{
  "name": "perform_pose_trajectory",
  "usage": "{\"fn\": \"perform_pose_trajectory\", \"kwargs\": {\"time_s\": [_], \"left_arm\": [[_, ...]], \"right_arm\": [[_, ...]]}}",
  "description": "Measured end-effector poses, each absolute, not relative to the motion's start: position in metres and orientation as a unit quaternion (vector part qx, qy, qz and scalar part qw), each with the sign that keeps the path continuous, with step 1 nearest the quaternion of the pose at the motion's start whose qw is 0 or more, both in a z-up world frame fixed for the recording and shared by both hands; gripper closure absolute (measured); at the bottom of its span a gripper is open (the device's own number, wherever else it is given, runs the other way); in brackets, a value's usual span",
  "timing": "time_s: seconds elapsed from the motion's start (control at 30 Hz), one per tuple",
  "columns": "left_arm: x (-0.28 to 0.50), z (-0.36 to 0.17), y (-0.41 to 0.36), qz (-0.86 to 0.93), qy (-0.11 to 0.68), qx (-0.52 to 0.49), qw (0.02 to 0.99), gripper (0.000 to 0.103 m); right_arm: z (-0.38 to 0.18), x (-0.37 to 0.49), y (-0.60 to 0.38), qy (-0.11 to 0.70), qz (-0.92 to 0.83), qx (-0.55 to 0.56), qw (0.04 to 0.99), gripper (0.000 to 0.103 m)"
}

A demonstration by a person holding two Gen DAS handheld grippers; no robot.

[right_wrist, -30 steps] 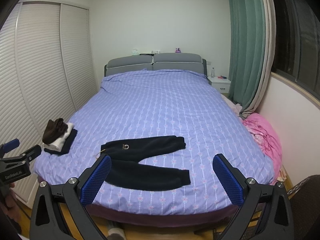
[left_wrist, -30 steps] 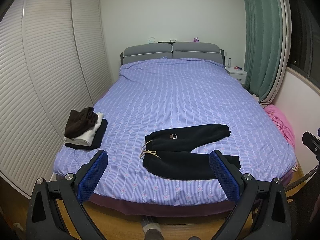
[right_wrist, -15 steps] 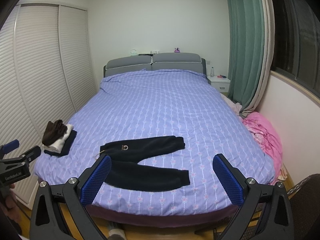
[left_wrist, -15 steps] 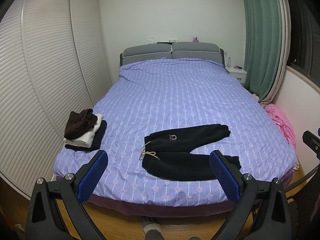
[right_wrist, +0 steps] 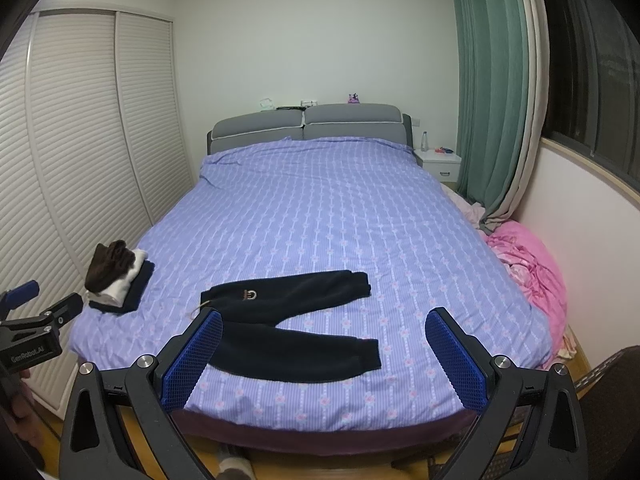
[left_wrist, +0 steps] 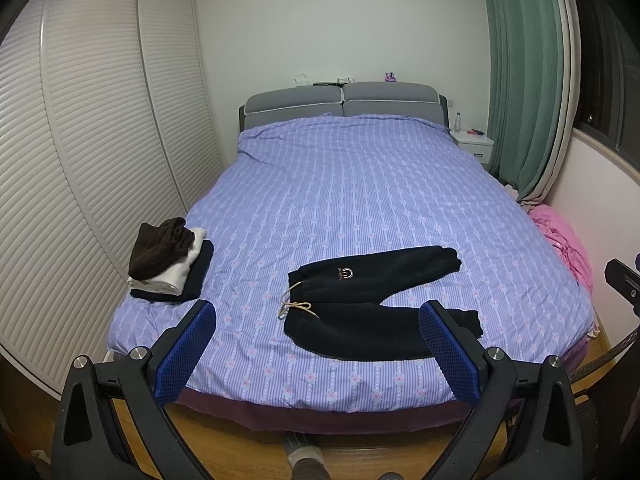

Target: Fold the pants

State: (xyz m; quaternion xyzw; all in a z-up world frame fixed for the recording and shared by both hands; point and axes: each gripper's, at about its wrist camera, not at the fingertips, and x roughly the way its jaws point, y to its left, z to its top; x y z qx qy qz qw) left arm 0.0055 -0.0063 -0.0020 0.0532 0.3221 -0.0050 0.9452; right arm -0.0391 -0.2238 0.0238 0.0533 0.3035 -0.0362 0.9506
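From my left wrist camera I can see the cream drawstring (left_wrist: 296, 307) knotted at the waistband of the black pants (left_wrist: 376, 304); in the right wrist view most of that cord sits behind a blue pad, and only a short piece shows. The right view gives me what the left cannot — the left gripper itself seen from the side at the frame's left edge, with printed lettering on its body, held out level short of the bed. The left view catches only a dark sliver of the right gripper at its right edge. I hold the left gripper (left_wrist: 316, 350) and the right gripper (right_wrist: 322, 354) low at the foot of the bed (left_wrist: 352, 184), both pointing along the mattress, fingers spread wide with nothing between them and clear of the cloth. There is one pair of pants (right_wrist: 292, 320), lying flat near the foot edge of the purple cover, waist toward the wardrobe side, its two legs splayed apart toward the window side. One stack of folded clothes (left_wrist: 170, 266) sits near the bed's left corner — three pieces that I can count, brown on white on dark. One pink blanket (right_wrist: 532, 268) is bunched beside the bed.
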Motion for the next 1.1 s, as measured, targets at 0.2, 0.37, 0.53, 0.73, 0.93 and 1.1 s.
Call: {"fn": "perform_pose_trajectory", "kwargs": {"time_s": [0.2, 0.37, 0.53, 0.73, 0.93, 1.1], "left_arm": [[0.005, -0.003, -0.006, -0.007, 0.323, 0.053, 0.945, 0.0], [0.005, -0.003, -0.006, -0.004, 0.324, 0.052, 0.945, 0.0], [0.003, -0.004, -0.007, -0.002, 0.325, 0.051, 0.944, 0.0], [0.005, -0.003, -0.009, -0.001, 0.323, 0.053, 0.945, 0.0], [0.01, -0.004, -0.008, -0.001, 0.328, 0.05, 0.943, 0.0], [0.018, -0.004, -0.006, -0.003, 0.33, 0.048, 0.943, 0.0]], "right_arm": [[0.024, -0.041, -0.222, 0.302, -0.036, 0.054, 0.951, 0.0], [0.022, -0.041, -0.22, 0.304, -0.036, 0.053, 0.95, 0.0], [0.022, -0.038, -0.22, 0.306, -0.032, 0.055, 0.95, 0.0], [0.02, -0.036, -0.222, 0.305, -0.032, 0.055, 0.95, 0.0], [0.018, -0.032, -0.227, 0.31, -0.035, 0.059, 0.948, 0.0], [0.017, -0.026, -0.235, 0.316, -0.042, 0.07, 0.945, 0.0]]}}
